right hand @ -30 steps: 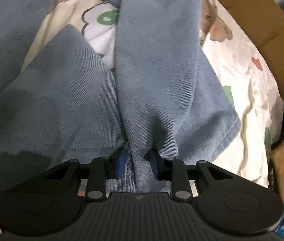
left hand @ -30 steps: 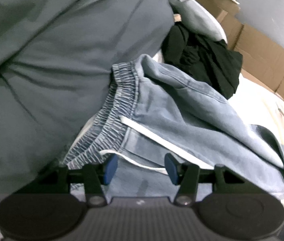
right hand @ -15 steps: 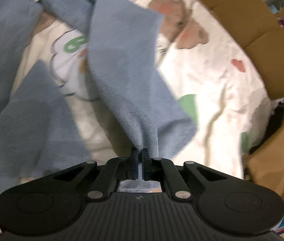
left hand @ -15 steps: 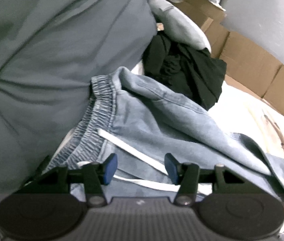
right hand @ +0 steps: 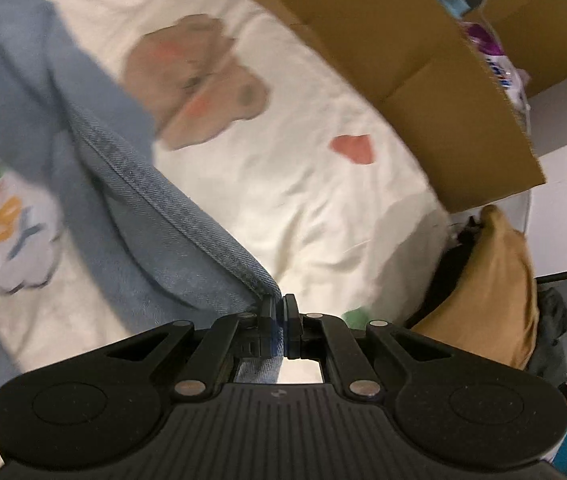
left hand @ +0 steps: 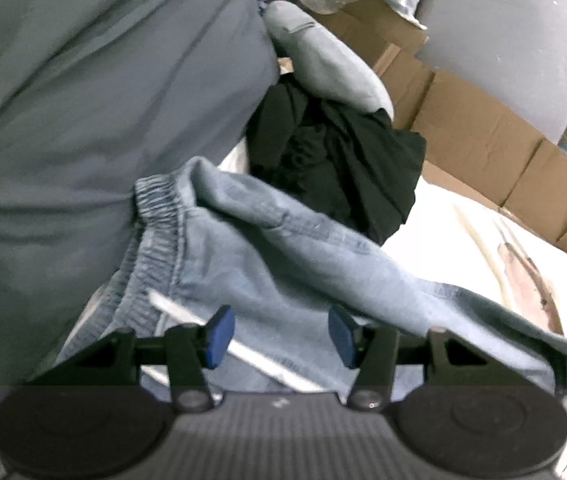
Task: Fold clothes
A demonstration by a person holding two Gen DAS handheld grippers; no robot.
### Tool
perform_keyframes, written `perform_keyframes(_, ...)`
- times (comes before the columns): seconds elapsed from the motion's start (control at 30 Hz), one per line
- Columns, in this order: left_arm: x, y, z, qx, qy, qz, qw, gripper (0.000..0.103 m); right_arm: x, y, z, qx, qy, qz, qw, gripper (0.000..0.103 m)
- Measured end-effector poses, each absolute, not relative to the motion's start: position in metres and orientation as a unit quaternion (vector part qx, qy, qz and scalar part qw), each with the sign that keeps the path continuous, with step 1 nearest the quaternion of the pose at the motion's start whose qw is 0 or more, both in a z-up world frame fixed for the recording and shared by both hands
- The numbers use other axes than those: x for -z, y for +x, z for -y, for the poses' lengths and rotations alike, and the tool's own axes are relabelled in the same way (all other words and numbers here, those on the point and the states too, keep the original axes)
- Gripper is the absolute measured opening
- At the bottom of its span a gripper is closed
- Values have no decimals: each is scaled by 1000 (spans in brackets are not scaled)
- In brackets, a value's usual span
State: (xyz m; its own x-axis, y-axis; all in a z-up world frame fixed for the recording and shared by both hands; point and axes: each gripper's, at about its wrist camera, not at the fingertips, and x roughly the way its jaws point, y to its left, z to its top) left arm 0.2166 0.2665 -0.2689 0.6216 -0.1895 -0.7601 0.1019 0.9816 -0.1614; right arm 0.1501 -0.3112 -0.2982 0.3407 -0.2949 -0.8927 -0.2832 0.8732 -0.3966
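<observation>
My right tongs [right hand: 279,312] pinch the jeans [right hand: 155,216] hem, leg running to upper left; left tongs [left hand: 279,336] gape over the waistband [left hand: 155,240].

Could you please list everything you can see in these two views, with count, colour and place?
jeans: one, light blue, spread over the bedsheet, hem in the right tool
drawstring: one, white, at the jeans' elastic waistband
bedsheet: one, cream with cartoon prints, under the jeans
black garment: one, heaped behind the jeans
cardboard boxes: several, brown, along the bed's far edge
person's top: grey-green, left wrist view's left side
left tool: open above the waistband
right tool: shut on the hem
</observation>
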Motion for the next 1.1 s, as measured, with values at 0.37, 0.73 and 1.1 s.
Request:
perform_keyframes(0.37,259,264,-248,65,-72,-427,899,55,307,215,347,-20,-310,-563,766,0)
perform_keyframes(0.73,286,318,-248,0,-197,-477,856,54,333,244,373,-22,-291,-547,784,0)
perform_keyframes(1.1,304,354,-259,-57,-283,-500,817,20,329,253,384,-24,-276,-522,807,0)
